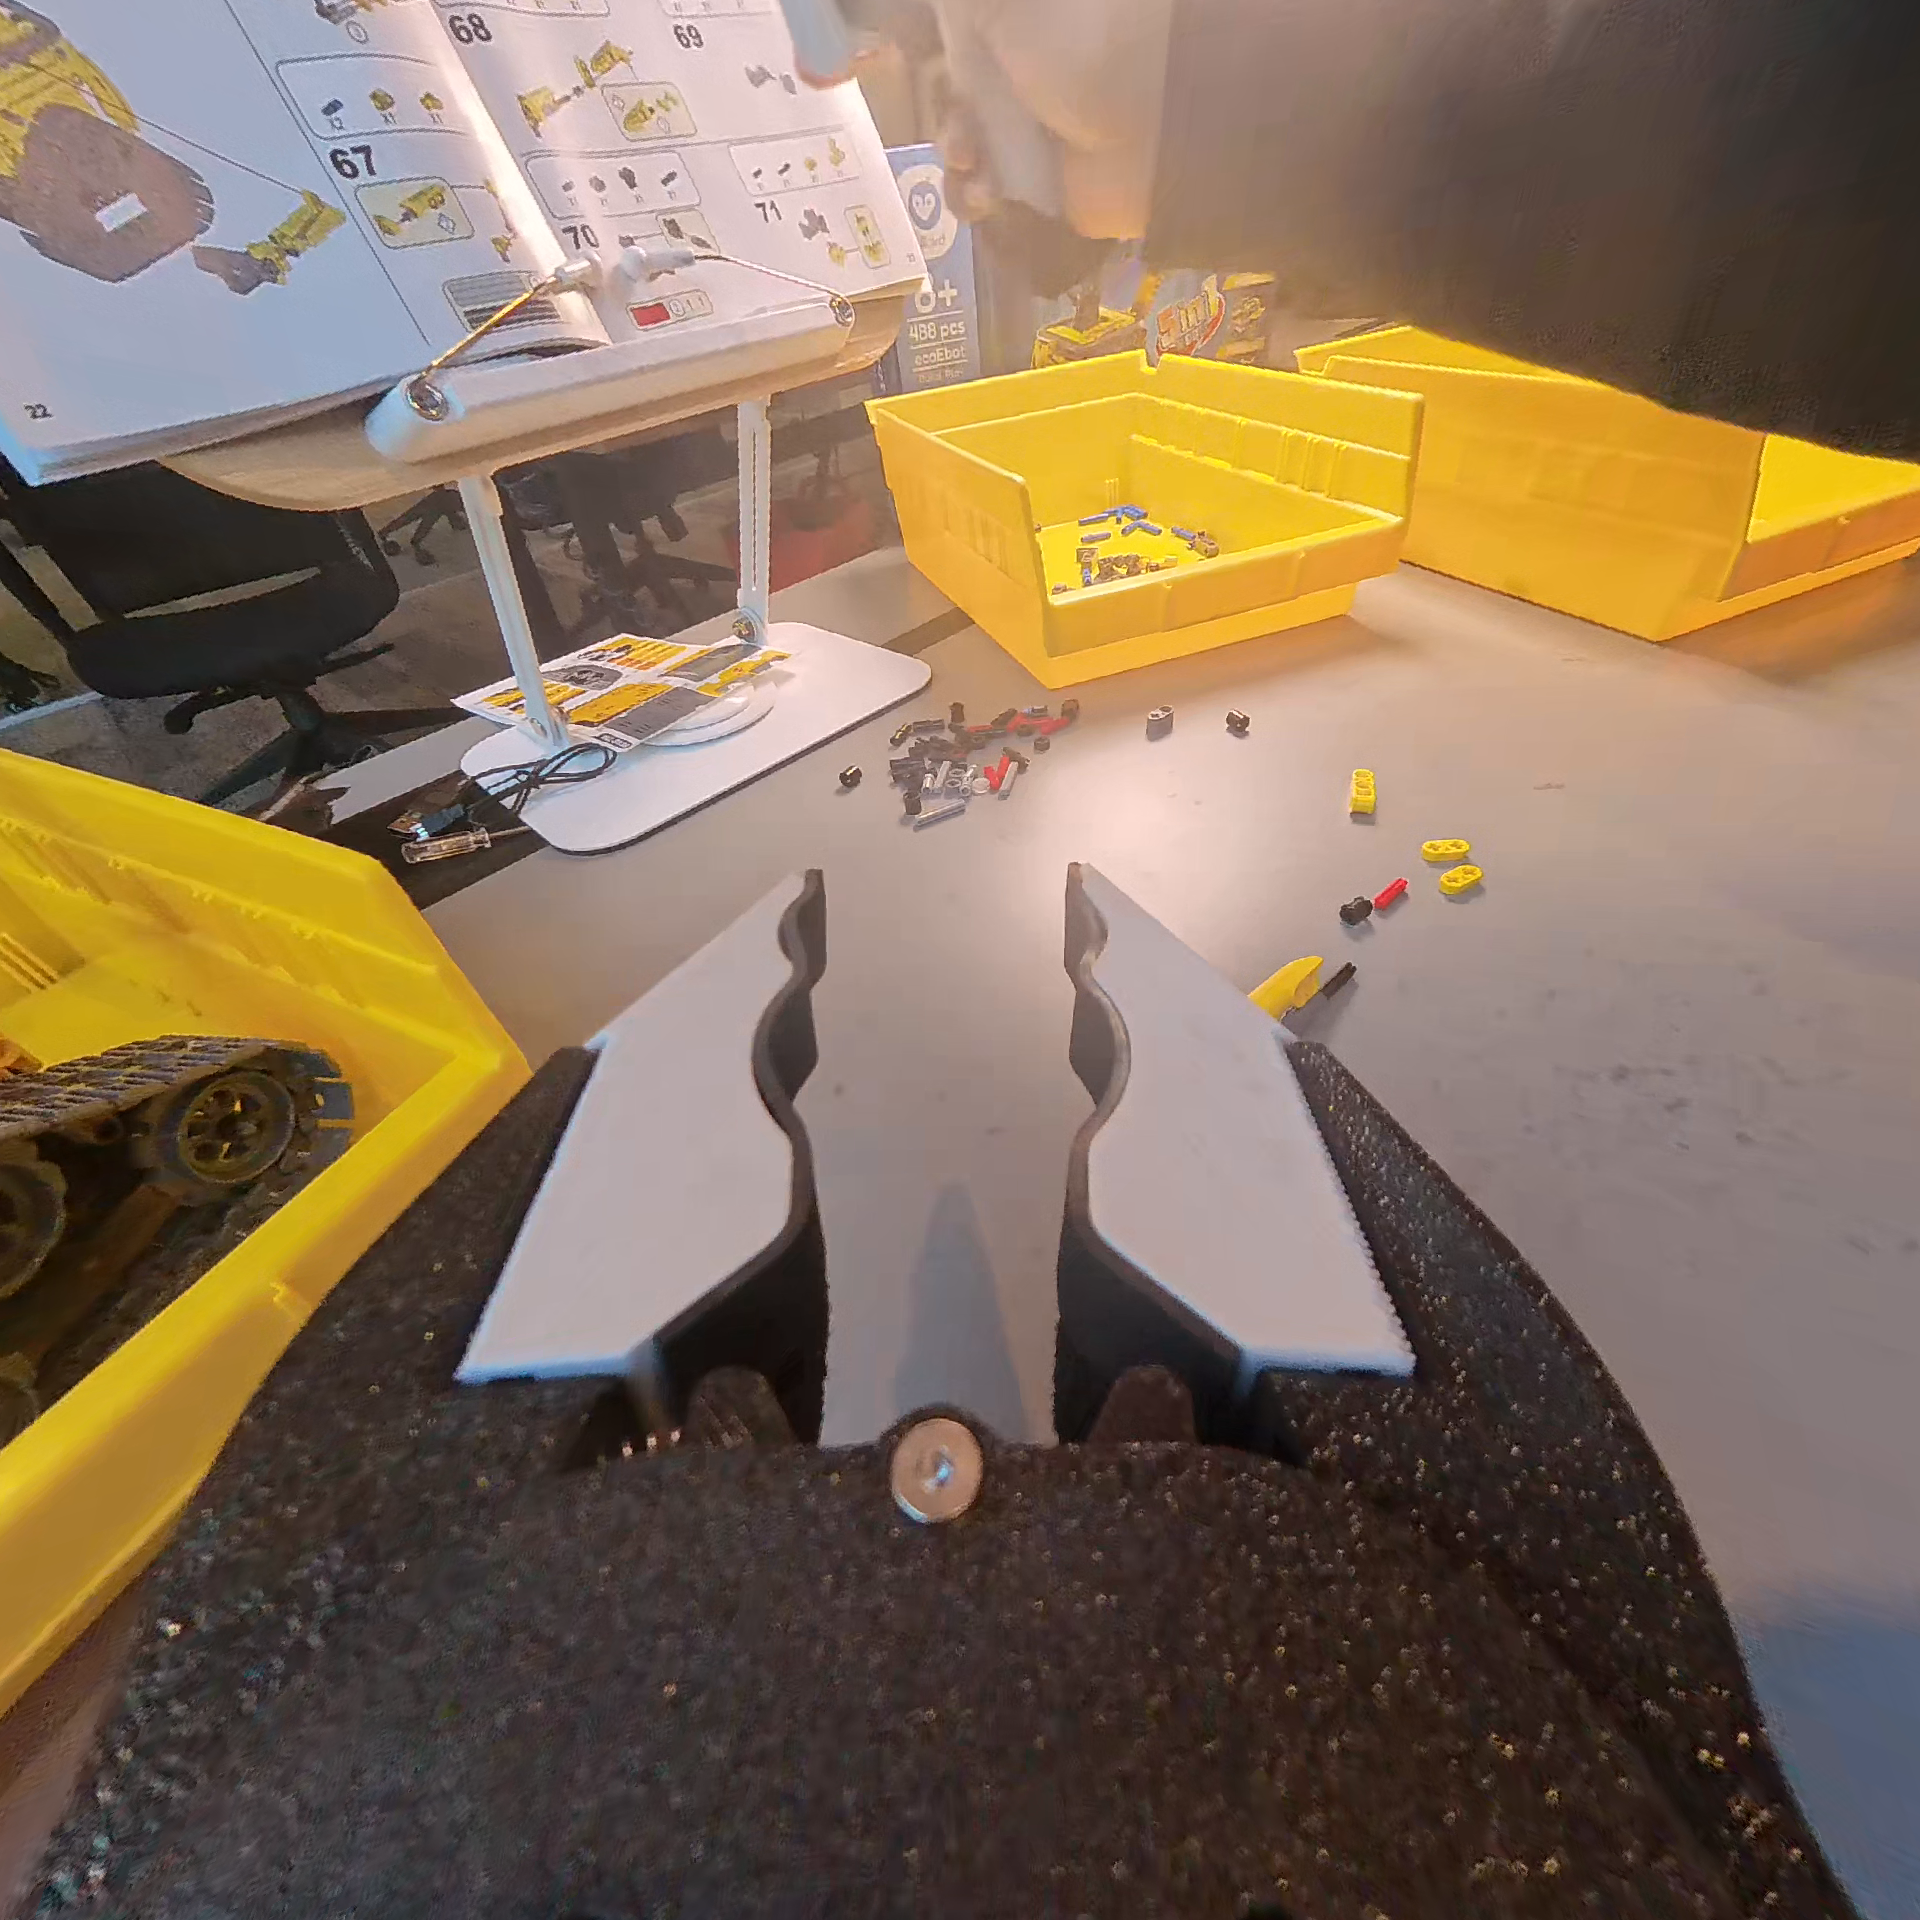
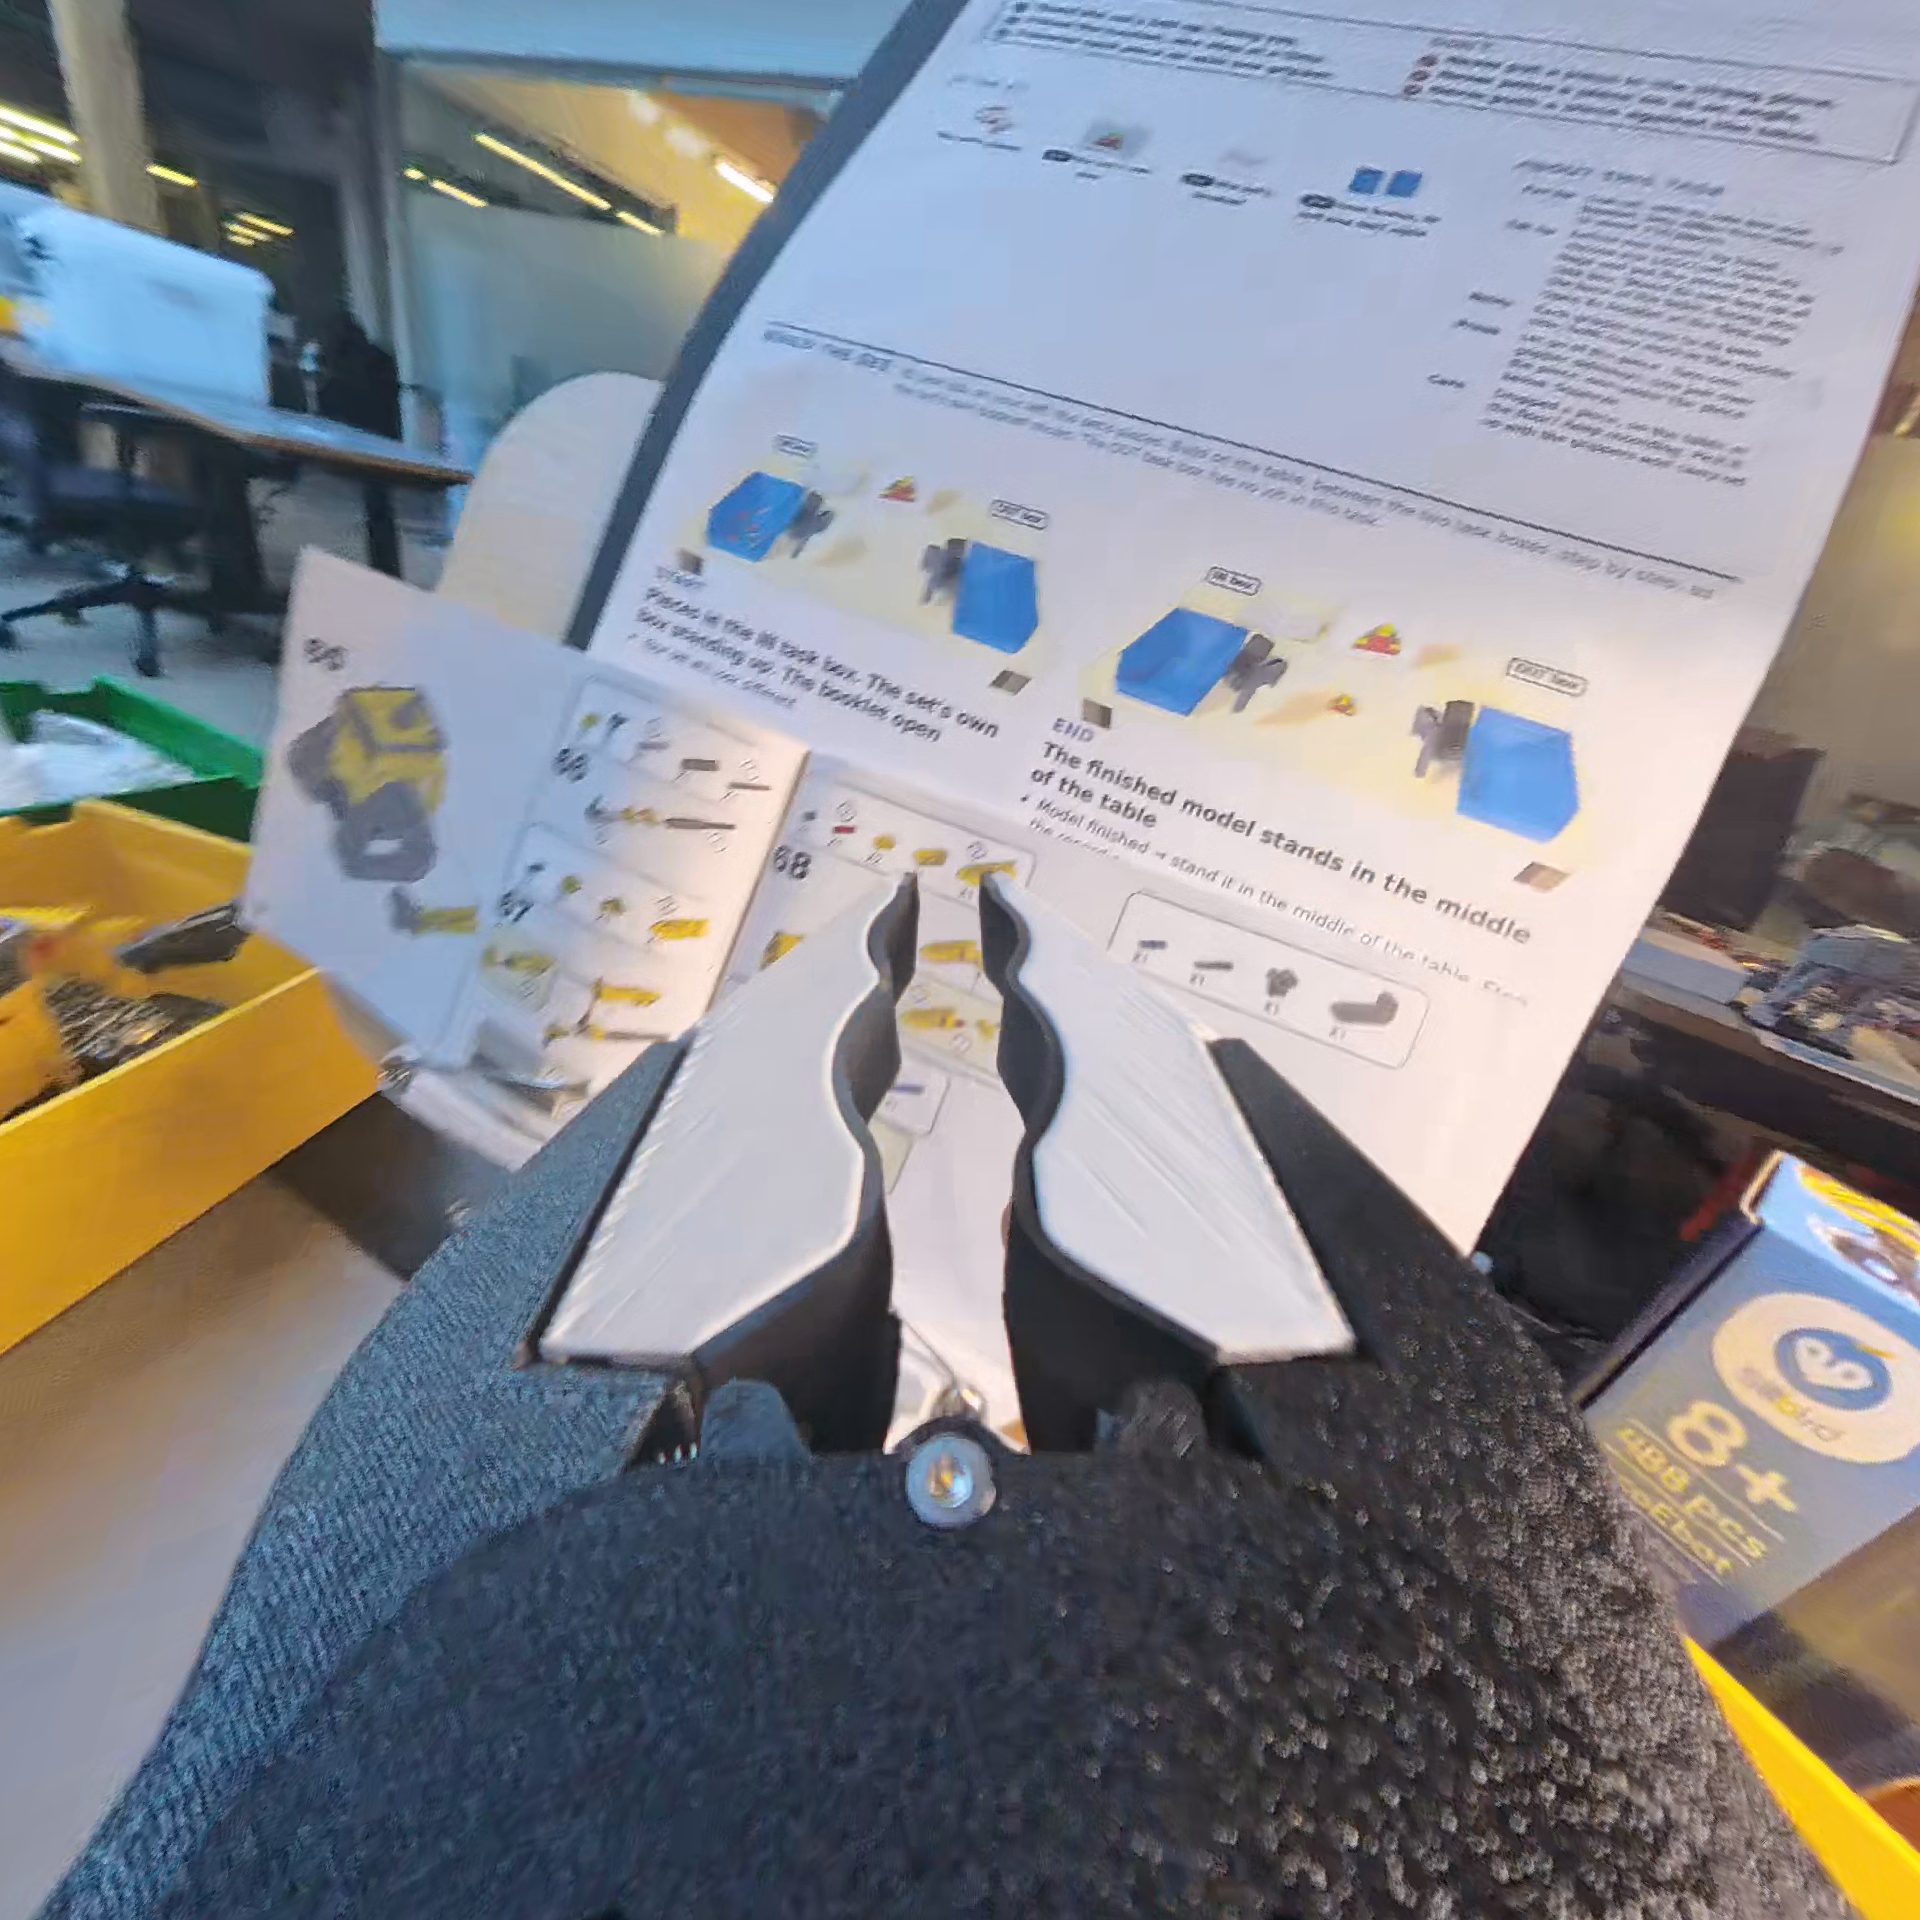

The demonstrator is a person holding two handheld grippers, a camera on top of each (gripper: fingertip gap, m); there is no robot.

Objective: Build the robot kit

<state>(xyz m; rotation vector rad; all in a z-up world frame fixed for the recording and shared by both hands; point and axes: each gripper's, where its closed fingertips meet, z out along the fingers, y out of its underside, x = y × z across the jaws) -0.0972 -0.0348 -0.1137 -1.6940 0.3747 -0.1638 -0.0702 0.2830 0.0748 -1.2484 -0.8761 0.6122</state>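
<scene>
Trouble could come if our right gripper point(image 2: 948, 881), jaws a little apart and holding nothing, pokes the booklet point(image 2: 520, 862) and tips it; our left gripper point(image 1: 943, 871), jaws spread wide, could scatter the small pieces point(image 1: 961, 758) on the table point(image 1: 1558, 1143)

The left wrist view looks from low above the grey table point(image 1: 1558, 1143), forward and a little down, toward the open booklet point(image 1: 416, 208) on its white stand, which is to the upper left and some way off. The right wrist view is raised and faces the same booklet point(image 2: 540, 862) from very near, tilted. Both views share the booklet, a yellow bin point(image 1: 1143, 499) point(image 2: 156, 1143) and the blue box point(image 1: 940, 270) point(image 2: 1766, 1403).
</scene>
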